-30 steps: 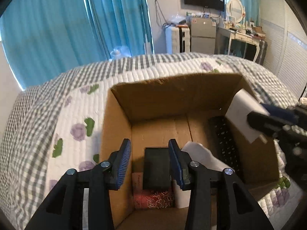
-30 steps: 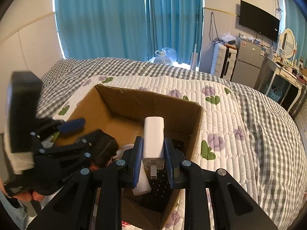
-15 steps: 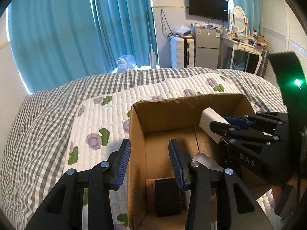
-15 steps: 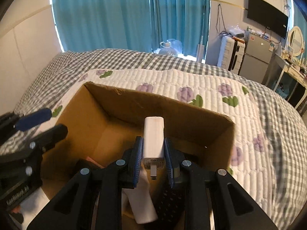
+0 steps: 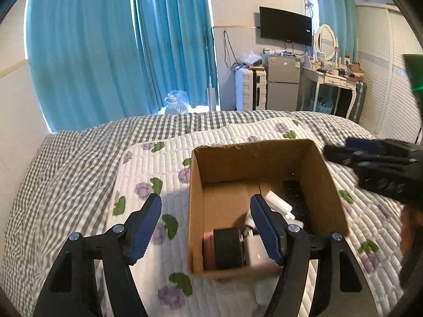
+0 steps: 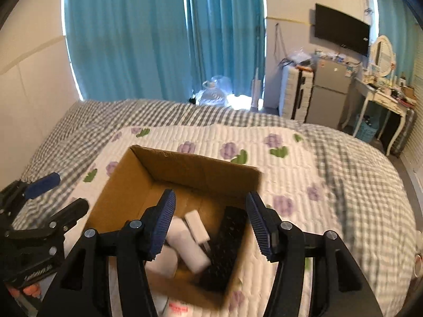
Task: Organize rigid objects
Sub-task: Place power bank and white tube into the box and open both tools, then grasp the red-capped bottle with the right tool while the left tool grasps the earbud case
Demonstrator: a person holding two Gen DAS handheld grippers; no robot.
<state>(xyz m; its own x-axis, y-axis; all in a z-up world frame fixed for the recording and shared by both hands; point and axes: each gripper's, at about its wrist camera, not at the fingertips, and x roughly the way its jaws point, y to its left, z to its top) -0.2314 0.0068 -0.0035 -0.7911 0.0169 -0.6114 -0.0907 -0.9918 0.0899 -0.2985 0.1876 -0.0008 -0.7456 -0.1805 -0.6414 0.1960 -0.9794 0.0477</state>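
Note:
An open cardboard box sits on the quilted bed. Inside lie a white charger, a black remote-like keypad, white blocks and a black box on a pink one. My left gripper is open and empty above the box's near left edge. My right gripper is open and empty above the box; it also shows at the right of the left wrist view.
The white floral quilt lies over a grey checked blanket. Blue curtains, a white suitcase, a small fridge and a dressing table stand behind the bed. The left gripper shows at the left edge of the right wrist view.
My right gripper opened and the white charger now lies in the box. My left gripper opened wider and drew back and up from the box.

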